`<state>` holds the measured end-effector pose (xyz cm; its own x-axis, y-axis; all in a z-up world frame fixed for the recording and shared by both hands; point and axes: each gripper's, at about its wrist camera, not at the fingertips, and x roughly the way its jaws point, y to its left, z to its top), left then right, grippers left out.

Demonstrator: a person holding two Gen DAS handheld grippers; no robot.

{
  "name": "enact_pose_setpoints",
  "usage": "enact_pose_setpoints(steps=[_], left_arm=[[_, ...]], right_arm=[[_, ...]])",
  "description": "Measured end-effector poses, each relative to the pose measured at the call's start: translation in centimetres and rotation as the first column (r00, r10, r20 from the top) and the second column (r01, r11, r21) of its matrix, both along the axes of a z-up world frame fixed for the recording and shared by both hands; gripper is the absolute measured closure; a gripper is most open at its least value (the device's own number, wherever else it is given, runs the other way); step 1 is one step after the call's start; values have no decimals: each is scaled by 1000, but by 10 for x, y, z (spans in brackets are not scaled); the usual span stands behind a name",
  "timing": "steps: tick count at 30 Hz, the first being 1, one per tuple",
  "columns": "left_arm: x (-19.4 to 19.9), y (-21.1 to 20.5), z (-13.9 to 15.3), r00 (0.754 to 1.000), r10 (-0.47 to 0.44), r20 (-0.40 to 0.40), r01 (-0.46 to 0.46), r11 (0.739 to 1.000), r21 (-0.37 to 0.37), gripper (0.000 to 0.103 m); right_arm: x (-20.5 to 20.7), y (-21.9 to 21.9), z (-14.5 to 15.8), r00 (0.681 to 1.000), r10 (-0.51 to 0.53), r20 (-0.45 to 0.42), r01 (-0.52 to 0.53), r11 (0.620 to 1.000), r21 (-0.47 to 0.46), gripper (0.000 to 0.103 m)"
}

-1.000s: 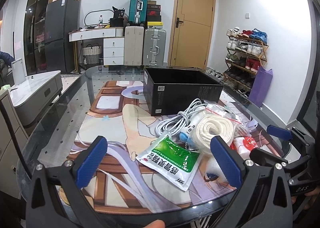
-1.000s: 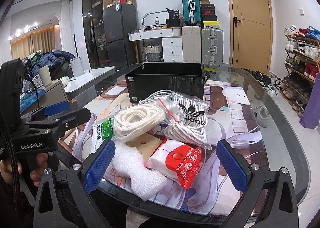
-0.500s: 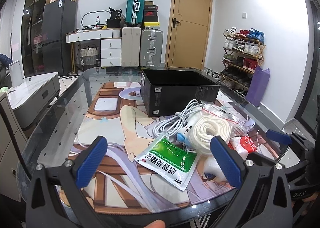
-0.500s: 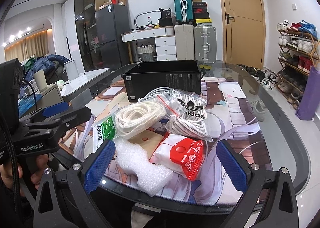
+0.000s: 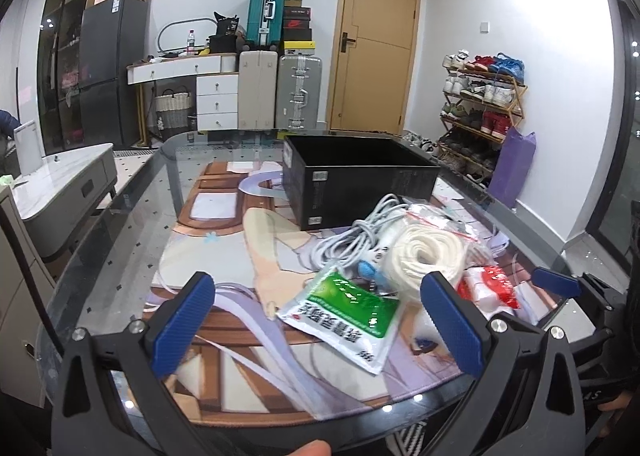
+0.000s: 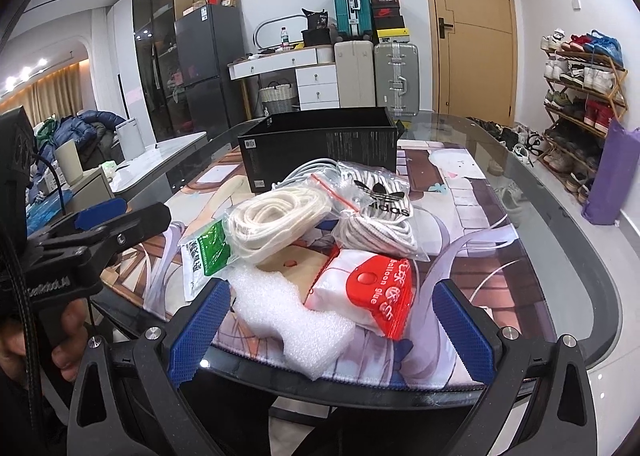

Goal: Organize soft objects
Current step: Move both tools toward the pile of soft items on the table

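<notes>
Grippers first: your left gripper [image 5: 320, 316] sits low in the frame of its own camera with the two blue pads spread wide, and nothing is between them. Your right gripper [image 6: 328, 326] is the same in its view, pads wide apart and empty, at the near edge of the glass table [image 6: 568, 240]. Both point forward and slightly down over the table edge. In the right wrist view you see the left gripper again at the left side of the frame, and your hand [image 6: 60, 344] closes around its handle at lower left.

The soft things lie in a loose pile on the printed mat [image 5: 224, 252], near the centre of both frames. The green sachet [image 5: 344, 316] is lowest in the left view, between the two pads in the picture. Just above it to the right is the bag of white cord [image 5: 430, 256], and the grey cable [image 5: 352, 236] lies beside that bag, towards the box. In the right view the white foam piece [image 6: 292, 320] is nearest to you, the red and white glue packet [image 6: 368, 292] is just beside it on the right, and the striped laces bag [image 6: 376, 215] rests behind. The black box [image 6: 320, 151] stands open above the pile, touching the cable.
</notes>
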<state>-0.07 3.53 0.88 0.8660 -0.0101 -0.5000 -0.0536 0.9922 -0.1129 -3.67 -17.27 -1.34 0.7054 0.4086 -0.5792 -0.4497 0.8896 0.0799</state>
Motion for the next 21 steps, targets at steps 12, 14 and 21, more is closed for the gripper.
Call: enact_pose_setpoints(steps=[12,14,21], left_arm=[[3,5,-5,1000,18,-14,-18,1000,1,0],[3,4,-5,1000,18,-13,-17,1000,5,0],[4,6,-8,999,20,-28,-20,1000,-2,0]], right_arm=[[-4,11,-20,999,-29,-44,28,999,-19,0],[-9,9,-21,999,-9,-52,9,1000,-8,0],[-9,11,-24,997,10,-77,-9,1000,12,0]])
